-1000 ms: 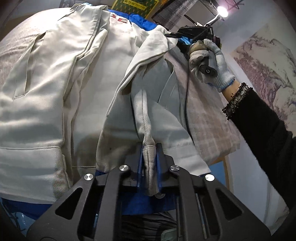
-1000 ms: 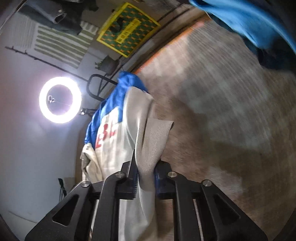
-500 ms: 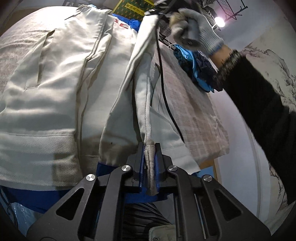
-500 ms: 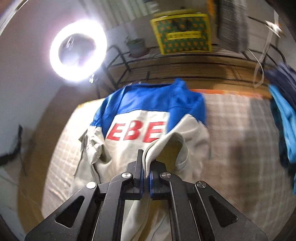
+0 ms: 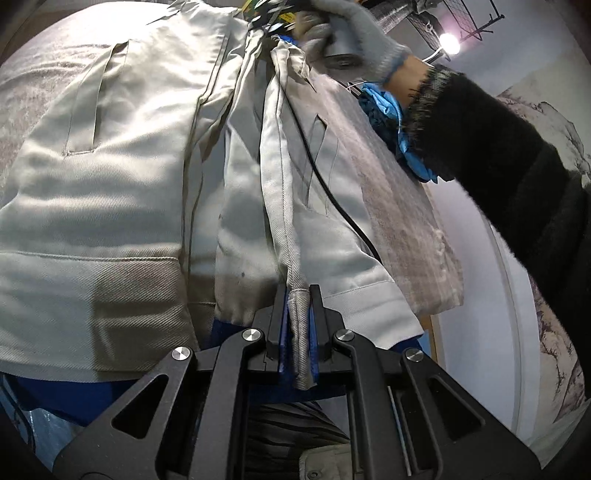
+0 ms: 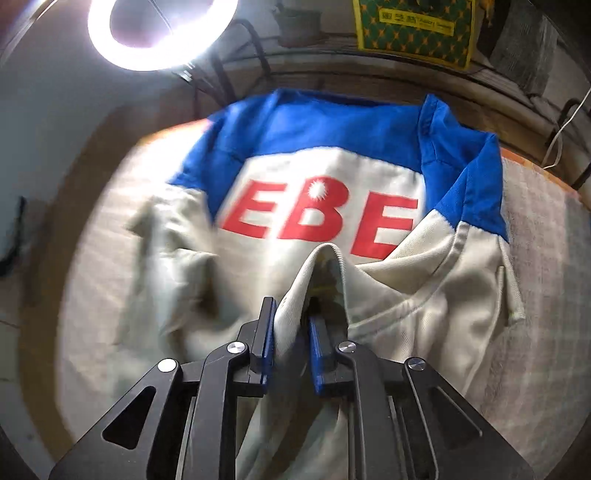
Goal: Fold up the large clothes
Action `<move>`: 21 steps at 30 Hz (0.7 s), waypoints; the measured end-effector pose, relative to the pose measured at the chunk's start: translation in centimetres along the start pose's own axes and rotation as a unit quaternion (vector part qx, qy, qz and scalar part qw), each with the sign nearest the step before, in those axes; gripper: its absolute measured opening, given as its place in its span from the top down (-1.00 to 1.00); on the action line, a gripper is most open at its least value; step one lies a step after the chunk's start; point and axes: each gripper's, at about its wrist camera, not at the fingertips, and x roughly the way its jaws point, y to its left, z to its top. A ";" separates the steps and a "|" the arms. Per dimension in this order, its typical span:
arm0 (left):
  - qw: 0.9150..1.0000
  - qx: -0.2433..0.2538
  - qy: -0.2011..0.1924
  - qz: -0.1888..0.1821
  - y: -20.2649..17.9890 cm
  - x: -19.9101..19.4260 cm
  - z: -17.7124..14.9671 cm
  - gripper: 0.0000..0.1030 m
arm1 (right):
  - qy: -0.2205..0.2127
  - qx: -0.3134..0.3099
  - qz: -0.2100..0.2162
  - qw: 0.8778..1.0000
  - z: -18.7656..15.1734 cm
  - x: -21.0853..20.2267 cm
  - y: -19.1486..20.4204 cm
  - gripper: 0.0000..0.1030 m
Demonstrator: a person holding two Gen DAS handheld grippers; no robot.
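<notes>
Squinting at the right wrist view, motion blur smeared the jacket (image 6: 325, 177) w/ red EBE letters, spread on the checked table (image 6: 546, 258). Left tongs (image 5: 298, 314) were clenched on the hem; right tongs (image 6: 291, 332) clenched on a fabric fold. Vs half a sec ago the gloved right hand (image 5: 351, 33) had swung further across over the jacket, pulling the edge taut btw both tongs, forearm angled down-right.

Jacket (image 6: 321, 177): matt beige twill weave, blue cloth yoke, flat red print. Under it, table cover (image 5: 402, 206): coarse grey woven cloth. Gripper fingers (image 5: 275, 325): matt black plastic, blue pads, shiny metal screws. Glove (image 5: 364, 35): grey knit.
</notes>
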 end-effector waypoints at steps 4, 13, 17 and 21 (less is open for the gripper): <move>1.000 -0.003 -0.009 0.000 0.1 -0.6 -0.1 0.86 | -0.046 -0.006 0.049 0.998 -1.3 -7.4 -1.3 0.64; 1.000 -0.014 -0.021 0.006 1.0 -1.3 -0.3 0.86 | -0.079 0.000 0.087 0.993 -14.8 -19.0 -3.3 0.59; 0.999 0.017 -0.024 0.028 0.0 -1.2 -0.5 0.86 | -0.043 -0.001 0.075 0.996 -23.7 -18.0 -3.2 0.59; 0.999 0.020 -0.024 0.034 -0.4 -0.9 -0.8 0.86 | -0.030 -0.015 0.089 0.995 -30.3 -15.9 -1.5 0.59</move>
